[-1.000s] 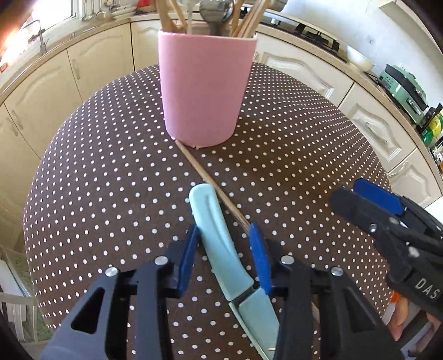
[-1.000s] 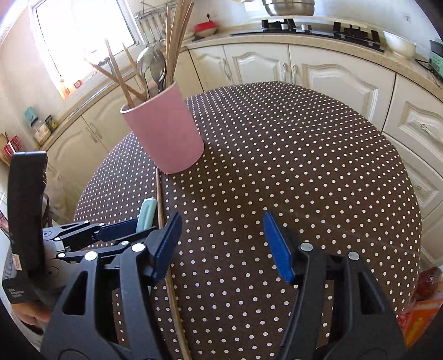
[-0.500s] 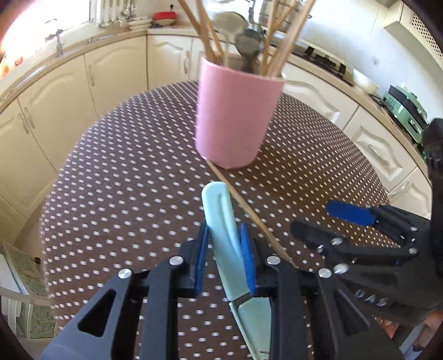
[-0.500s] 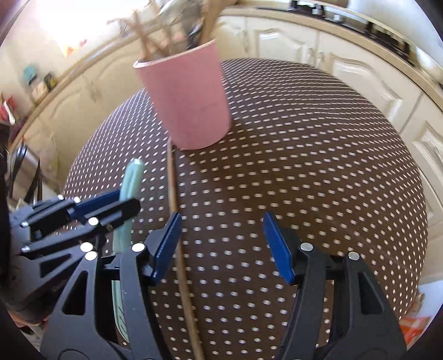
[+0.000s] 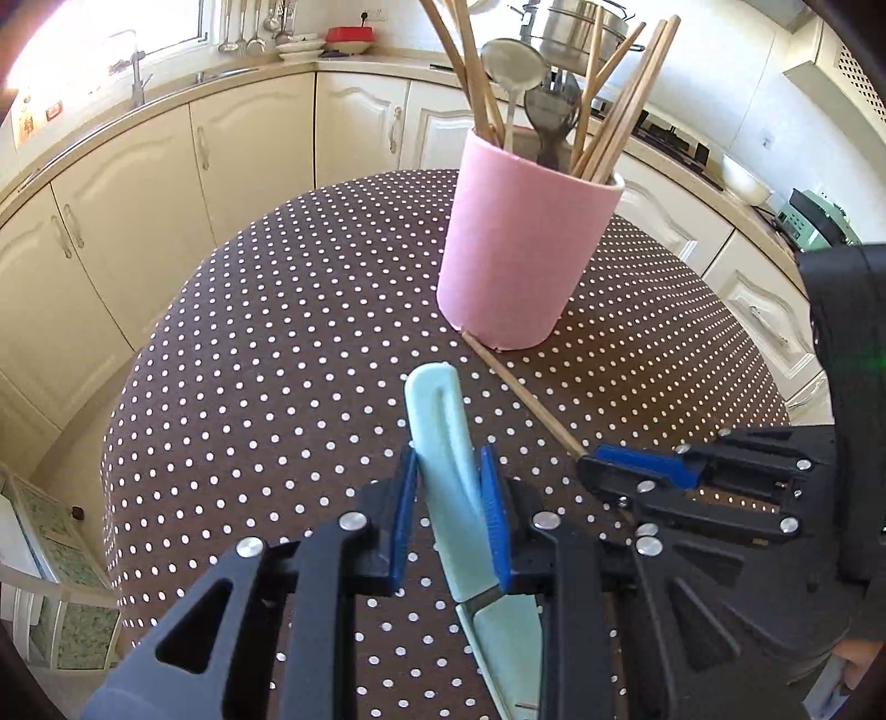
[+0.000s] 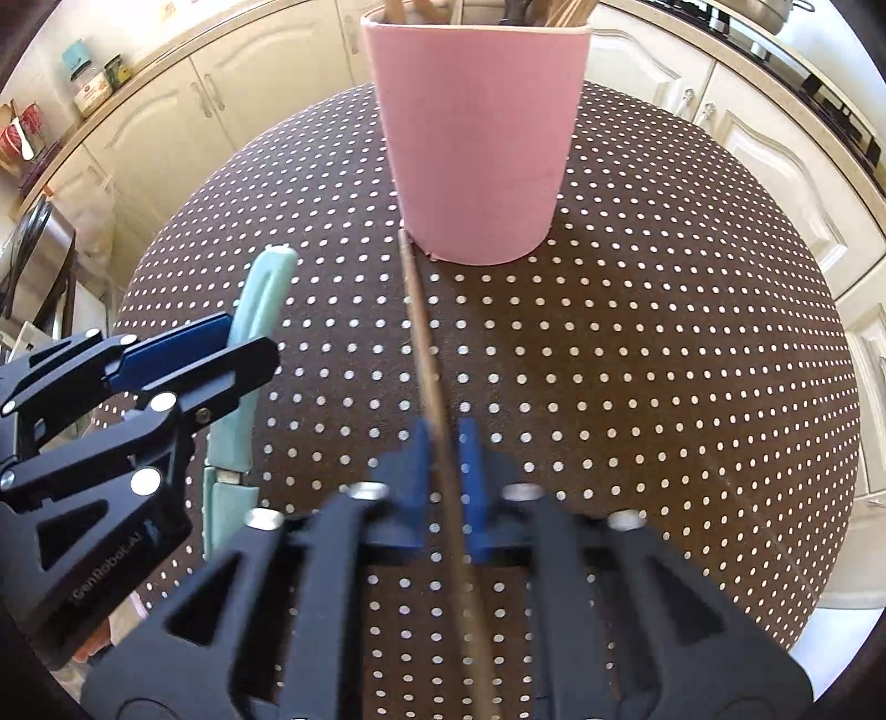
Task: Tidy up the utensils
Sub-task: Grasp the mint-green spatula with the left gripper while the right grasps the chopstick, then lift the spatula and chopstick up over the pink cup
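Observation:
A mint-green knife [image 5: 437, 421] lies handle-forward over the dotted table [image 5: 277, 332]. My left gripper [image 5: 448, 462] is shut on its handle, and the blade runs back under the gripper. A thin wooden chopstick [image 6: 423, 332] lies on the cloth, with its far tip touching the foot of the pink utensil cup [image 6: 476, 138]. My right gripper [image 6: 444, 443] is shut on the chopstick's middle. In the left wrist view the right gripper [image 5: 595, 465] sits just right of the knife, pinching the chopstick [image 5: 520, 393]. The pink cup [image 5: 515, 249] holds several chopsticks and spoons.
The left gripper [image 6: 243, 349] and the knife [image 6: 266, 293] are close on the left in the right wrist view. The round table's edge drops off on all sides. Cream kitchen cabinets [image 5: 138, 210] ring the table, and a hob with a pot [image 5: 576, 33] stands behind the cup.
The left jaws closed onto the knife handle and the cup now looks farther away. The right gripper swung left over the chopstick and snapped shut on it.

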Available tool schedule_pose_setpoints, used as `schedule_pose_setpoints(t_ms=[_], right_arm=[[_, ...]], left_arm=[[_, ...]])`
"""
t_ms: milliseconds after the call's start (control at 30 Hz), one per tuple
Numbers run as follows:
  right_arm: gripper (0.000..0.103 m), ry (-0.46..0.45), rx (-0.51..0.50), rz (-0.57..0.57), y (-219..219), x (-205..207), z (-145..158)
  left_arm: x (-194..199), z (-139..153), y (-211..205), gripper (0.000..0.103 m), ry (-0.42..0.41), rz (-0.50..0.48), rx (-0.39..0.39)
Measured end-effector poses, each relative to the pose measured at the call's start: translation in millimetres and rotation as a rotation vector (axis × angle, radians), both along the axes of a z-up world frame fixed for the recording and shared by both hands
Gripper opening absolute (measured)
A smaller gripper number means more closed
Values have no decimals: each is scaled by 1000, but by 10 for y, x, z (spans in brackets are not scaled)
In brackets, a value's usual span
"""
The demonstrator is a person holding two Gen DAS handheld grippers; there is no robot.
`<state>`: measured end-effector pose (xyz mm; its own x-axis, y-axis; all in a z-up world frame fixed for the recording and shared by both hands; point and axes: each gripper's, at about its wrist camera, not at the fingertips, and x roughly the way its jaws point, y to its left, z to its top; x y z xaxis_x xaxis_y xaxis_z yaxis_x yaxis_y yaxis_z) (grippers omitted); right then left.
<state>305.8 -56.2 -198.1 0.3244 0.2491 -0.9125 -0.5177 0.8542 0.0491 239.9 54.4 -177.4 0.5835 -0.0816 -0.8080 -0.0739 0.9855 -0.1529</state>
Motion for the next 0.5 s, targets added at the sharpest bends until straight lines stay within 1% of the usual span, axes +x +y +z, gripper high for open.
schedule_pose_setpoints(t_ms=[100, 233, 300, 500], right_arm=[[8, -4, 18, -2, -9, -41, 8], [7, -12, 55, 0, -168, -131, 65], [7, -16, 77, 6, -314, -193, 77], [6, -56, 142, 8, -483, -340, 257]], left_arm=[[77, -12, -104, 22, -13, -12, 3], [30, 58, -175, 22, -42, -24, 12], [5, 106, -211, 22, -58, -29, 20], [-90, 285, -296, 21, -128, -44, 41]])
